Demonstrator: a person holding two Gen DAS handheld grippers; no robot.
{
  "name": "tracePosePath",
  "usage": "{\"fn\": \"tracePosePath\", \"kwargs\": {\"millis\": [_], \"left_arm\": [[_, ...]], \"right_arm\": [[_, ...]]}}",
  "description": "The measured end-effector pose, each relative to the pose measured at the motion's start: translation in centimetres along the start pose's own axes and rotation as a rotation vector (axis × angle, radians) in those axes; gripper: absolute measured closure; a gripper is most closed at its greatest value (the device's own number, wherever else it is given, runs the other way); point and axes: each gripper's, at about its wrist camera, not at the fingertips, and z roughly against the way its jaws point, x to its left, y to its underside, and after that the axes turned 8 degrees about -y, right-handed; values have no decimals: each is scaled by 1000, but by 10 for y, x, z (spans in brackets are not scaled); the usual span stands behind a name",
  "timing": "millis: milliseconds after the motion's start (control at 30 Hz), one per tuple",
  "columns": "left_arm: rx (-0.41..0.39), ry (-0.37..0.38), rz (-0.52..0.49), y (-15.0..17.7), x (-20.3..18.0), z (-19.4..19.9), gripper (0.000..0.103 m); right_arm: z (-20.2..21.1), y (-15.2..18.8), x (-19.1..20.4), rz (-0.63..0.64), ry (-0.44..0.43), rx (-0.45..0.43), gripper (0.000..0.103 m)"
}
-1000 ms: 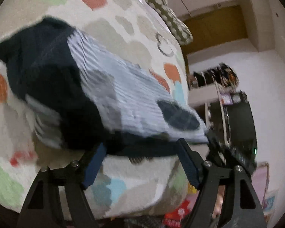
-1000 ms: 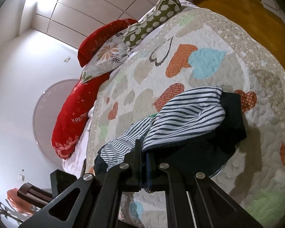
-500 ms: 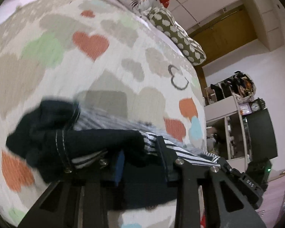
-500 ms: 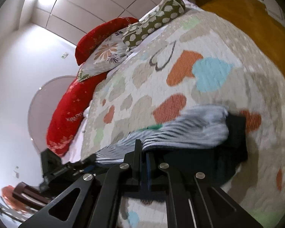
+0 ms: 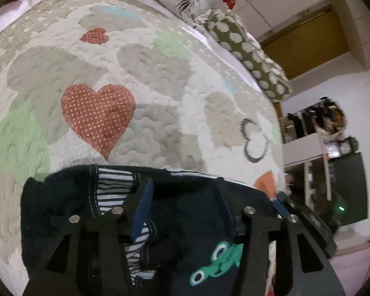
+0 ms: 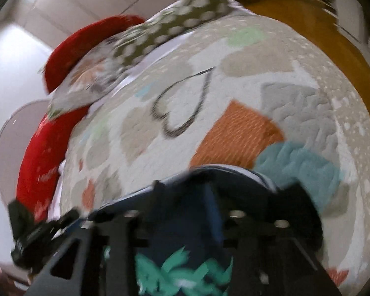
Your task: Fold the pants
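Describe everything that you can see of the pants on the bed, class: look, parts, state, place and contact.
The pants are dark navy, soft cloth, with white contrast stitching along a seam, a blue-and-white striped inside showing at the folds, and a green and white printed motif. They lie bunched and partly folded on the heart-patterned quilt, at its near edge. The left hand-held gripper stands open over them, its fingers spread on the cloth. The right hand-held gripper also looks open over them, though that view is blurred.
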Motion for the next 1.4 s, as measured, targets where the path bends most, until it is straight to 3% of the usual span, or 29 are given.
{"fn": "tracePosePath", "kwargs": {"millis": [167, 300, 400, 533, 700, 767, 800, 833, 867, 900, 933, 967, 1033, 1133, 1233, 1300, 1400], "left_arm": [[-33, 57, 9, 0, 10, 40, 36], [-78, -27, -30, 21, 21, 72, 32], [-79, -106, -38, 46, 41, 85, 30], [-54, -184, -40, 81, 74, 87, 29], [20, -166, 4, 121, 105, 59, 26], [-5, -173, -29, 130, 97, 56, 24], [-18, -186, -73, 134, 87, 54, 25], [-16, -197, -117, 136, 79, 51, 33], [-4, -245, -165, 138, 68, 48, 71], [14, -264, -175, 138, 65, 46, 75], [16, -265, -166, 138, 65, 48, 75], [9, -269, -156, 137, 66, 52, 75], [1, -272, -141, 137, 69, 65, 75], [-29, -318, -138, 141, 76, 83, 72], [9, -363, -106, 144, 91, 76, 57], [39, -313, -38, 146, 108, 73, 53], [19, -248, 4, 152, 119, 89, 49]], "right_arm": [[31, -19, -19, -29, -2, -81, 53], [65, -11, -30, -10, 16, -101, 49], [84, 11, -44, 4, 39, -80, 49], [107, 53, -68, -18, 5, -53, 49], [122, 107, -87, -38, -30, -36, 47], [120, 122, -86, -28, -35, -29, 47], [117, 129, -83, -14, -31, -22, 47], [113, 132, -81, -6, -25, -15, 47], [109, 136, -78, 5, -19, -6, 47], [106, 140, -75, 19, -6, 1, 55], [103, 142, -71, 34, 17, 10, 76], [101, 142, -68, 44, 22, 25, 78], [104, 144, -63, 52, 3, 28, 84], [113, 146, -55, 93, 8, 16, 84], [107, 148, -60, 81, 20, 36, 83], [101, 151, -71, 47, 45, 43, 81], [103, 153, -73, 18, 37, 26, 77]]}}
